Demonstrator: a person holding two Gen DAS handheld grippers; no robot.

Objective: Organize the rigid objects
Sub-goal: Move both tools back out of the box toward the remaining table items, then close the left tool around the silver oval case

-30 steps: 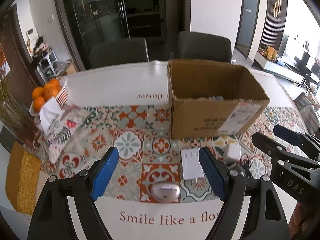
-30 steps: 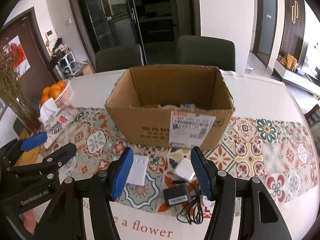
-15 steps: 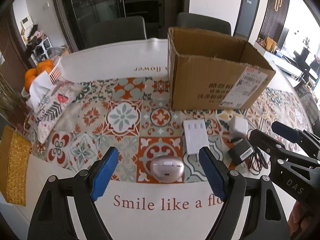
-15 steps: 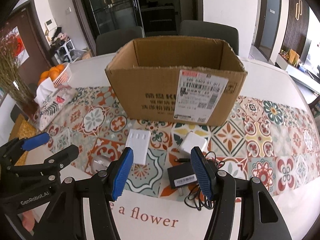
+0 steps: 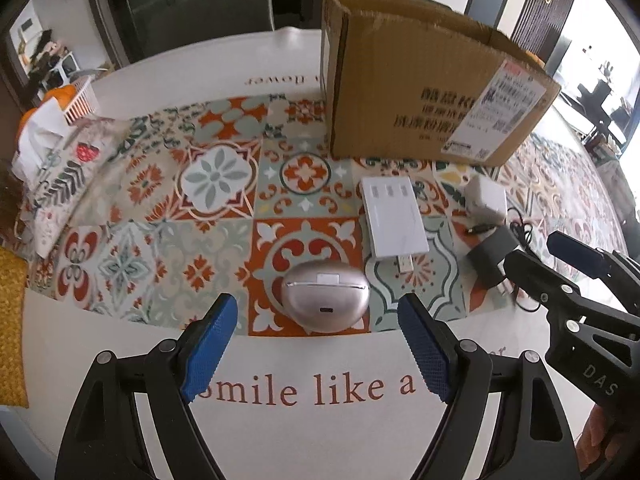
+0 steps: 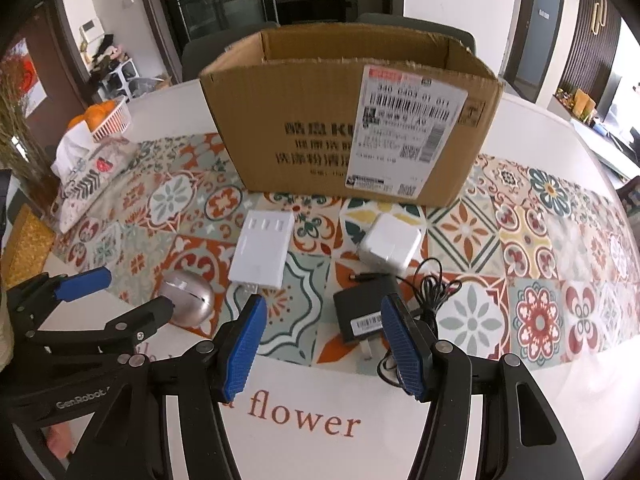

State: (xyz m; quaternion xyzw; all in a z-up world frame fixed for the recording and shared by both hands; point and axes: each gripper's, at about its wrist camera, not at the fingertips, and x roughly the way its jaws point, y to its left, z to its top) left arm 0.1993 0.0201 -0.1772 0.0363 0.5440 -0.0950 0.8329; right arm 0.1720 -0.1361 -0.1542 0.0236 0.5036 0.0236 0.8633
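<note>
A silver oval earbud case lies on the patterned table runner, just ahead of my left gripper, which is open and apart from it. Beyond it lie a flat white hub, a white charger cube and a black adapter with its cable. My right gripper hangs open over the black adapter, holding nothing. The open cardboard box stands behind the white hub and the cube. In the right wrist view the left gripper is beside the silver case.
A basket of oranges and a floral tissue pouch sit at the table's left. A yellow woven mat lies at the left edge. Dark chairs stand behind the table. The white table edge is right below the grippers.
Both grippers have come down and tilted toward the table, so the case, hub and adapter look larger and nearer. Jaw openings are the same. No object has moved.
</note>
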